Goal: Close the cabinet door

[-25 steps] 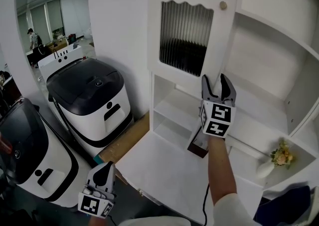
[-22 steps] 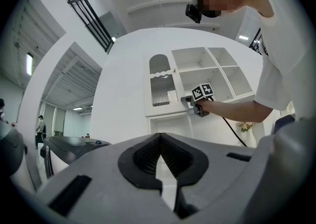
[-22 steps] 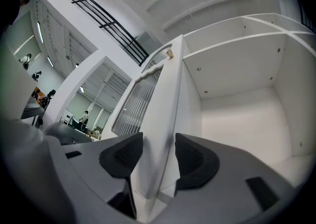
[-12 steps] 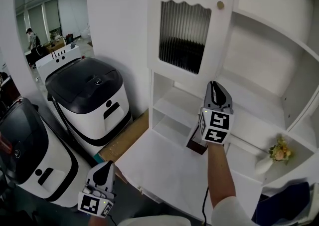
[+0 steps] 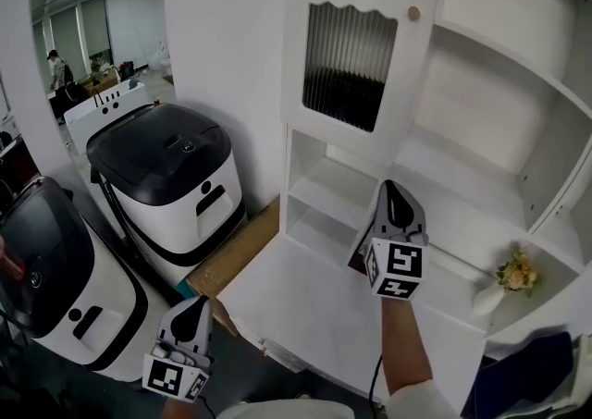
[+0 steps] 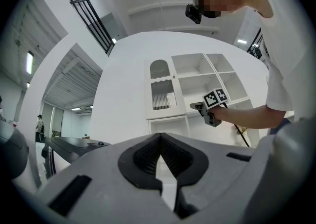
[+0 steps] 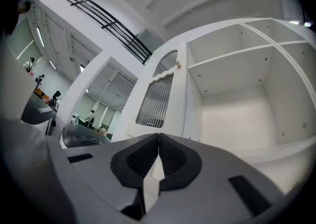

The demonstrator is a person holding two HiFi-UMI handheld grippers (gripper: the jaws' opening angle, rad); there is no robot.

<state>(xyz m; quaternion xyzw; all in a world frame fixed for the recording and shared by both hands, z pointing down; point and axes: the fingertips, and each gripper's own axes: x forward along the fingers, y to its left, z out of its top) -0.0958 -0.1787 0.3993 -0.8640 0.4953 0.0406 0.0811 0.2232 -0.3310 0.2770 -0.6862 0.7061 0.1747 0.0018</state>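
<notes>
The white cabinet door (image 5: pixel 356 47) has a ribbed glass pane and a small round knob (image 5: pixel 414 13). It lies flat against the cabinet's upper left front, and I see no gap at its edge. My right gripper (image 5: pixel 395 190) hangs below the door, over the lower shelf. Its jaws have just been closing and are now shut with nothing between them. In the right gripper view the right gripper (image 7: pixel 158 143) points up at the door (image 7: pixel 157 94). My left gripper (image 5: pixel 193 304) is low at the bottom left, shut and holding nothing, far from the cabinet.
Two white appliances with black lids (image 5: pixel 176 177) (image 5: pixel 55 288) stand left of the cabinet. A brown board (image 5: pixel 236 260) lies at its foot. The white counter (image 5: pixel 314 306) carries a small dark block (image 5: pixel 356 264). A vase of flowers (image 5: pixel 511 277) sits at the right. Open shelves (image 5: pixel 499 103) fill the cabinet's right side.
My right gripper's jaws went from wide open to shut. It also dropped down and back from the door. The left gripper has hardly shifted.
</notes>
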